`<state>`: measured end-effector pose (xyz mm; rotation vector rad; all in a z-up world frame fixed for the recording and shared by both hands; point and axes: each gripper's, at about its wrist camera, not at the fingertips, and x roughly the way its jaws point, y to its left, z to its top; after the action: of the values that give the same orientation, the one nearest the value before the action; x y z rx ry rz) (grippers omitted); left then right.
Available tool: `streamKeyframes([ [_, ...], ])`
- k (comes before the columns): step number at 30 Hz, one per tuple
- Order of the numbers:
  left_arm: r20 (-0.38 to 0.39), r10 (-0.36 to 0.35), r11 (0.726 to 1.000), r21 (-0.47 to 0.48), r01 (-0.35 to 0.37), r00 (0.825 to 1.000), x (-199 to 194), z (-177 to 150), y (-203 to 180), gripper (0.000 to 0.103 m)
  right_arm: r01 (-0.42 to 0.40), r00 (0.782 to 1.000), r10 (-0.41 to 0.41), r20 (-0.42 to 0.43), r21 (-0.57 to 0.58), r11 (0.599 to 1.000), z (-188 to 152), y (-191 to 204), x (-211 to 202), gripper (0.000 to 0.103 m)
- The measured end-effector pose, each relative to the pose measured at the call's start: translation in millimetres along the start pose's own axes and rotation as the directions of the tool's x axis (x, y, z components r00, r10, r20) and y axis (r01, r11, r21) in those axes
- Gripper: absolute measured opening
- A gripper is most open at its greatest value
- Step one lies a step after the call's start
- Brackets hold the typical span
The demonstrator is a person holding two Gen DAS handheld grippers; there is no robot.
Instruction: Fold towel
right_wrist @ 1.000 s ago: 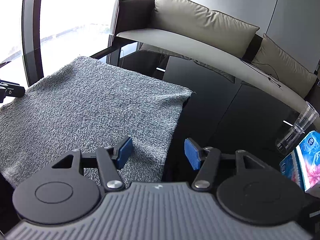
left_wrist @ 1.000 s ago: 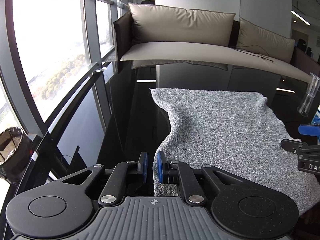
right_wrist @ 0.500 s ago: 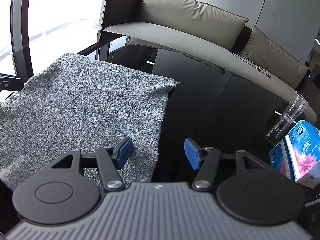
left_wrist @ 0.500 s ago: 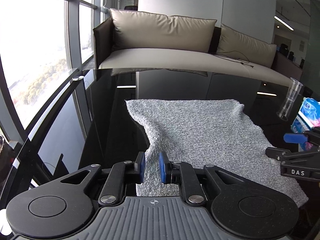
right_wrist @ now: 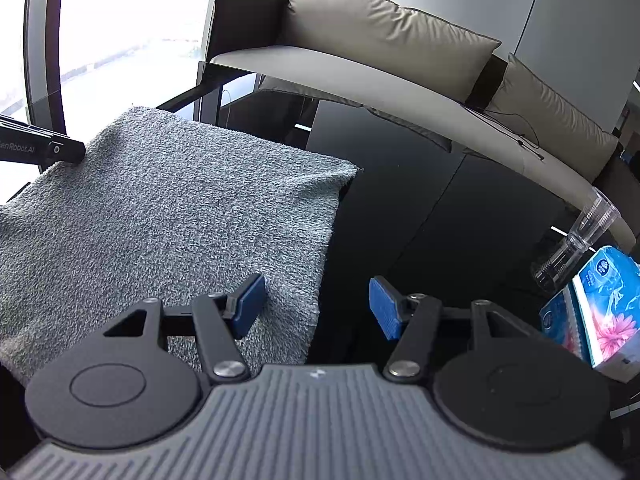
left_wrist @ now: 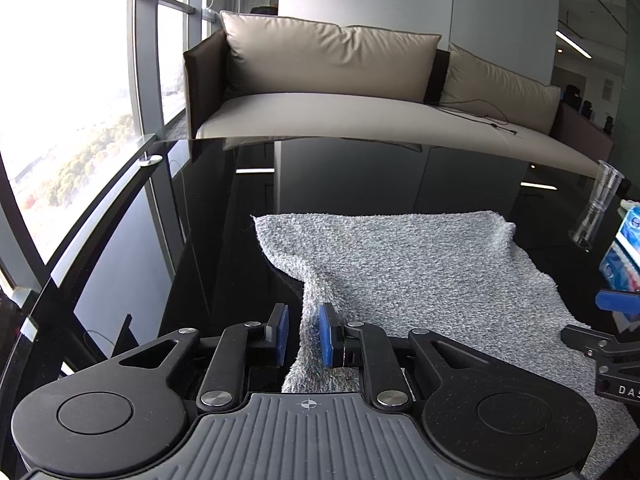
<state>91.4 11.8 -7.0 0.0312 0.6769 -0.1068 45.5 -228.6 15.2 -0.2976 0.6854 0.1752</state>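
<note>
Aim for a secure bite on both near corners of the grey, nubbly terry towel (left_wrist: 420, 272) before you carry the near edge over to the far one.

The towel lies spread on the glossy black table (left_wrist: 224, 216), ahead of both claws and between them. Its near-left edge rises off the table into your left gripper (left_wrist: 304, 334). That claw is nearly together, with the towel's edge standing between the blue pads (left_wrist: 326, 336) and lying against the right-hand one. A dark sliver shows beside the other pad, so I cannot tell whether the cloth is truly pinched or only leaning there. Squeeze until that sliver is gone, and test with a small lift before you trust it.

Your right gripper (right_wrist: 318, 308) stands wide apart and holds nothing. Its left pad hovers over the towel's near-right margin and its right pad over bare table, so the towel's side edge runs between them. Push slightly forward and down so the fabric sits deep between the pads, then close.

Both claws point forward and slope down toward the table, roughly level with each other. That suits a symmetrical lift: raise both corners together at the same height, so the fold line runs straight.
</note>
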Motion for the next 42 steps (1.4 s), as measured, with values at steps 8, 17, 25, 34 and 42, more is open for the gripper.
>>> streamKeyframes([
  [8,-0.016,0.063,0.997,0.042,-0.062,0.998,-0.3,-9.0,-11.4,0.018,-0.004,1.0,0.004,-0.001,-0.001,1.0,0.0,0.5,0.7,0.06],
  [17,-0.008,0.155,0.985,-0.071,-0.155,0.988,-7.2,-7.7,12.6,0.023,-0.006,1.0,0.006,-0.002,0.0,1.0,-0.2,-2.2,1.3,0.06],
  [25,0.028,0.076,0.994,-0.086,-0.073,0.997,-0.4,6.9,16.8,0.023,-0.007,1.0,0.007,-0.001,-0.001,1.0,-0.8,-5.3,1.9,0.06],
  [34,0.0,0.034,0.999,-0.013,-0.034,0.999,21.2,9.3,2.4,0.022,-0.01,1.0,0.01,-0.001,-0.011,1.0,-0.9,-4.4,2.0,0.06],
  [42,0.016,0.091,0.995,-0.035,-0.09,0.996,27.4,15.6,12.6,0.022,-0.009,1.0,0.009,0.0,-0.017,1.0,-1.4,-3.6,1.9,0.06],
])
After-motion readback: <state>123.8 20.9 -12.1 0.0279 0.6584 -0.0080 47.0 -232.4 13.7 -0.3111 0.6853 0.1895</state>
